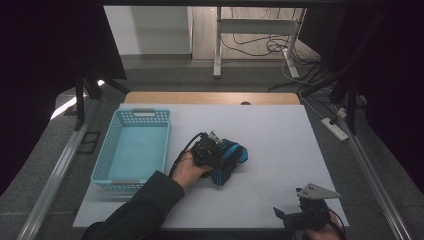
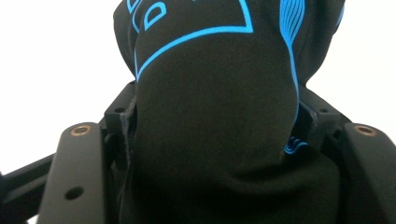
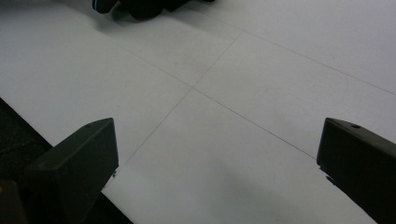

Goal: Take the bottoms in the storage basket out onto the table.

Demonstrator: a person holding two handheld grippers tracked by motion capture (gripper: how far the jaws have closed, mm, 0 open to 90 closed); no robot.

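A bunched black cloth item with bright blue lines (image 1: 233, 158) lies on the white table mat (image 1: 285, 135) near its middle. My left gripper (image 1: 220, 152) reaches it from the left, held by a hand in a dark sleeve. In the left gripper view the cloth (image 2: 210, 93) fills the gap of the left gripper (image 2: 215, 128) and touches both pads. My right gripper (image 1: 281, 214) rests at the mat's front right edge. Its jaws stand wide apart over bare mat in the right gripper view (image 3: 217, 144), with the cloth (image 3: 140, 7) far off at the top.
A light blue plastic basket (image 1: 116, 131) stands on the left side of the mat, beside the left forearm. Metal rails run along both sides of the table. A wooden table edge (image 1: 210, 97) shows beyond the mat.
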